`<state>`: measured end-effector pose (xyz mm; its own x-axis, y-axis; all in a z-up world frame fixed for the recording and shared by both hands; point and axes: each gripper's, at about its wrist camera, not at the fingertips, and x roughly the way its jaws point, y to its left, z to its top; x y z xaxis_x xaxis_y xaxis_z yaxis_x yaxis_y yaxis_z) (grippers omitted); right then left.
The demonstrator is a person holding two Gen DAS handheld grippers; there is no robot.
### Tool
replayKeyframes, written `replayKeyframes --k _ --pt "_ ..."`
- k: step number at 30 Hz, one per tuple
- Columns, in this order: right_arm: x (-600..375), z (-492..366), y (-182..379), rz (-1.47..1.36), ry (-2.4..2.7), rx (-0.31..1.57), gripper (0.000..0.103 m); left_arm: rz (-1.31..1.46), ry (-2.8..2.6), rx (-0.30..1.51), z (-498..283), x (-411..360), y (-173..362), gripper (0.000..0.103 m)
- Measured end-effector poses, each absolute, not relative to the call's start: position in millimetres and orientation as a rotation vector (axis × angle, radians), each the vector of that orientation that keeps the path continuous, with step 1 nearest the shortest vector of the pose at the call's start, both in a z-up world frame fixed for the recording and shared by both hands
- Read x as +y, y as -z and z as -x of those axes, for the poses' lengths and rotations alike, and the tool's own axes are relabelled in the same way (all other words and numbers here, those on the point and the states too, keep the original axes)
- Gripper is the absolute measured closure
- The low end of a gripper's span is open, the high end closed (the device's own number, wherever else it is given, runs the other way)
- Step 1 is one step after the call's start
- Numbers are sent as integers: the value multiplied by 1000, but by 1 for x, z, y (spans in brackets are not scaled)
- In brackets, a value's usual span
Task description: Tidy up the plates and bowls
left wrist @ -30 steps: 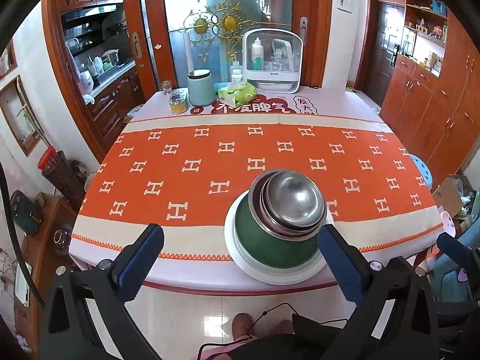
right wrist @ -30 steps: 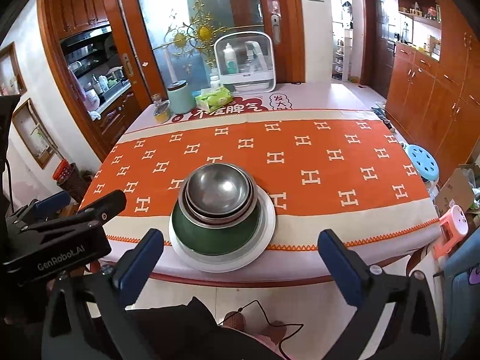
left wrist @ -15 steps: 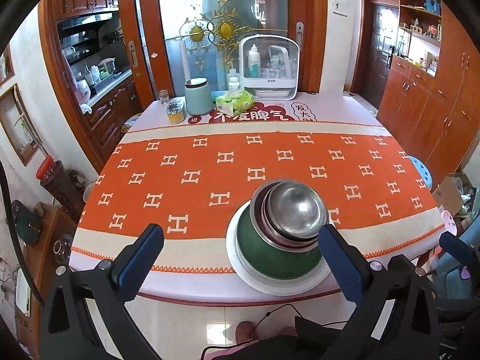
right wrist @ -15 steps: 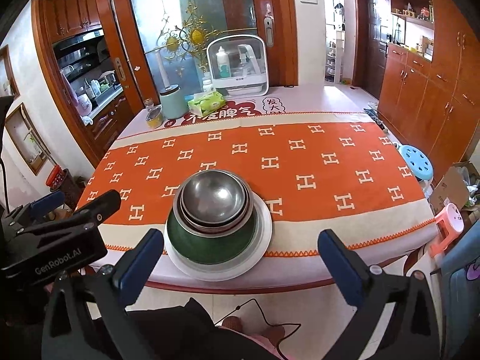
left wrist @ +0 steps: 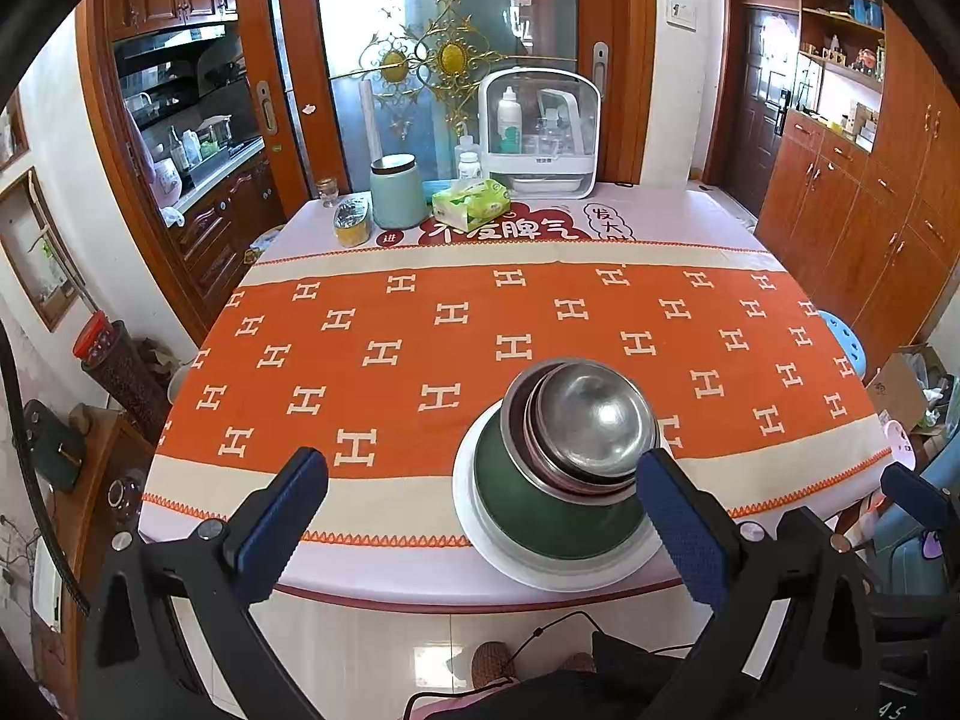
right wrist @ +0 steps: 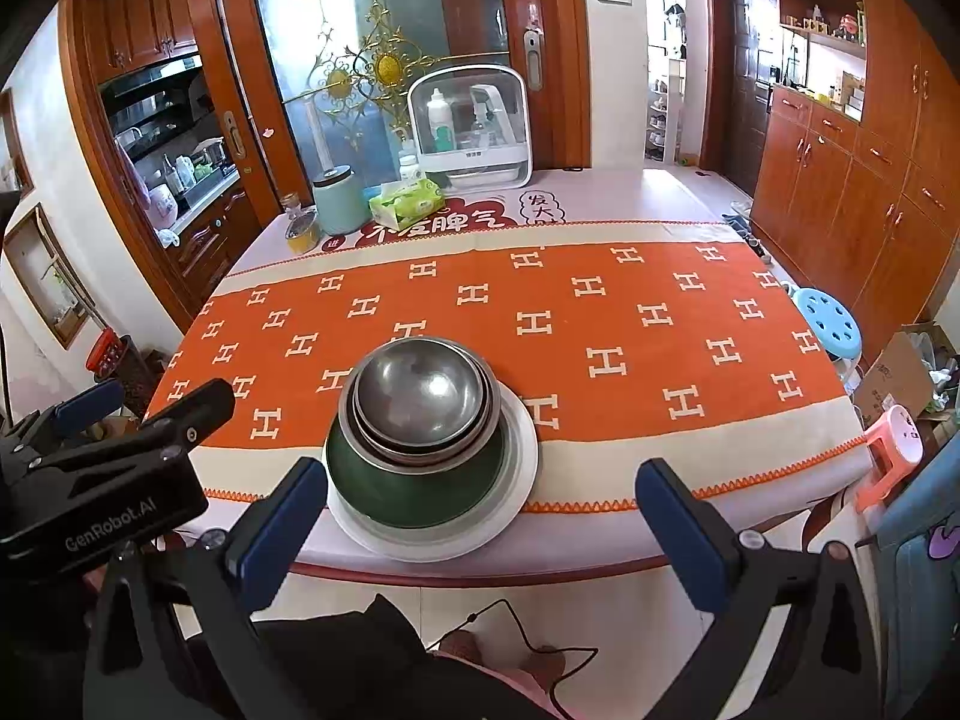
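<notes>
A stack stands near the table's front edge: a white plate at the bottom, a green bowl on it, and nested steel bowls inside that. My left gripper hangs open off the table's front, left of the stack, with nothing between its fingers. My right gripper is open too, held back from the front edge with the stack ahead of its left finger. The left gripper's black body shows at the left of the right wrist view.
At the table's far end stand a mint canister, a tissue pack, a small yellow tin and a white dish cabinet. An orange patterned cloth covers the table. Blue and pink stools stand at the right.
Both grippers have drawn back and risen slightly from the table, so the stack looks a bit farther away. The stack itself has not moved.
</notes>
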<state>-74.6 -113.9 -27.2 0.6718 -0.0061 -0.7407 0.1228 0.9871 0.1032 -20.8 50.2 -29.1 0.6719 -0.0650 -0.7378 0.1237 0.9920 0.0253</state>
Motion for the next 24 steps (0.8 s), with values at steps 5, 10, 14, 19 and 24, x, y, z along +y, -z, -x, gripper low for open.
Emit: replayKeyframes --k 5,10,14,19,24 --pt "-115 74 29 -150 68 835 0 -76 105 830 19 51 30 1" --pt "-115 73 29 -150 65 838 0 -76 99 835 22 51 30 1" --pt "-116 73 31 -151 61 843 0 -77 98 839 21 52 30 1" --pt "-116 73 31 -152 59 845 0 -77 91 844 23 51 32 1" --pt "-115 71 32 -153 57 846 0 -78 90 844 24 51 32 1"
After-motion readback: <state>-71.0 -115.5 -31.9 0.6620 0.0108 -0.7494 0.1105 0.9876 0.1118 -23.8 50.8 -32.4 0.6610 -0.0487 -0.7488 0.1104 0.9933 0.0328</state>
